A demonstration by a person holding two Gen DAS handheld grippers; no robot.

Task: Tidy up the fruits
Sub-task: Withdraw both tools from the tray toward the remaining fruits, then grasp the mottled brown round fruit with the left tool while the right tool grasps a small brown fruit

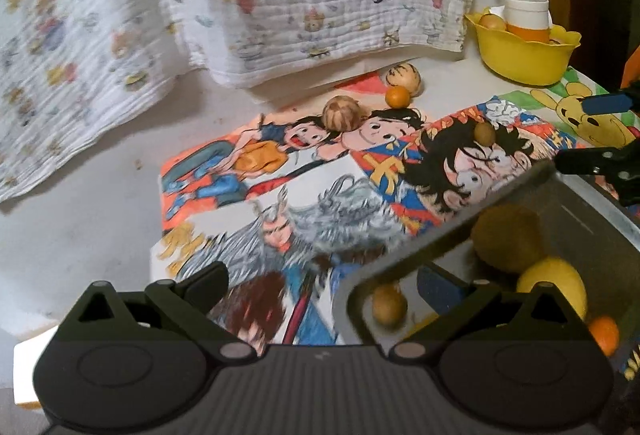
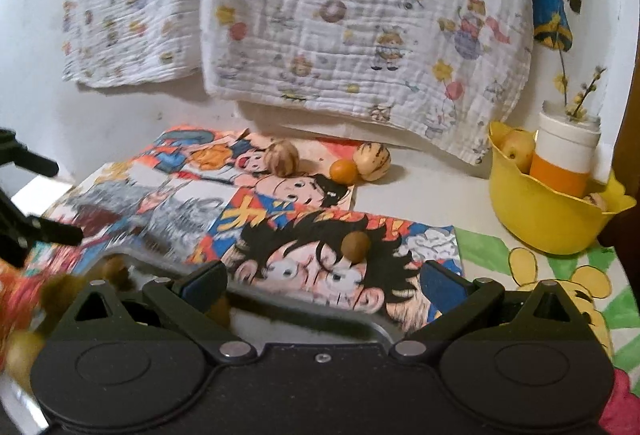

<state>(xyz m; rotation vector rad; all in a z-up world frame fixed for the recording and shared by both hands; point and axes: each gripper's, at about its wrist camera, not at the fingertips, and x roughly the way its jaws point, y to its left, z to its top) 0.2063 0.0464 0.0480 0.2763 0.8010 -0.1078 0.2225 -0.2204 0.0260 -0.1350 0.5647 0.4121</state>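
A grey metal tray (image 1: 452,231) sits low right in the left wrist view and holds a brown kiwi (image 1: 508,239), a yellow lemon (image 1: 552,287), a small tan fruit (image 1: 388,305) and a small orange (image 1: 604,333). My left gripper (image 1: 324,283) is open, its right finger inside the tray. My right gripper (image 2: 324,283) is open and empty over the tray's far rim (image 2: 304,305). On the cartoon posters lie a small brown fruit (image 2: 355,246), a striped melon (image 2: 283,157), a small orange (image 2: 343,171) and a second striped melon (image 2: 371,161).
A yellow bowl (image 2: 536,223) at the right holds fruit and a white and orange cup with twigs (image 2: 564,159). A printed white cloth (image 2: 320,15) hangs behind the table. The right gripper's fingers show at the right edge of the left wrist view (image 1: 600,131).
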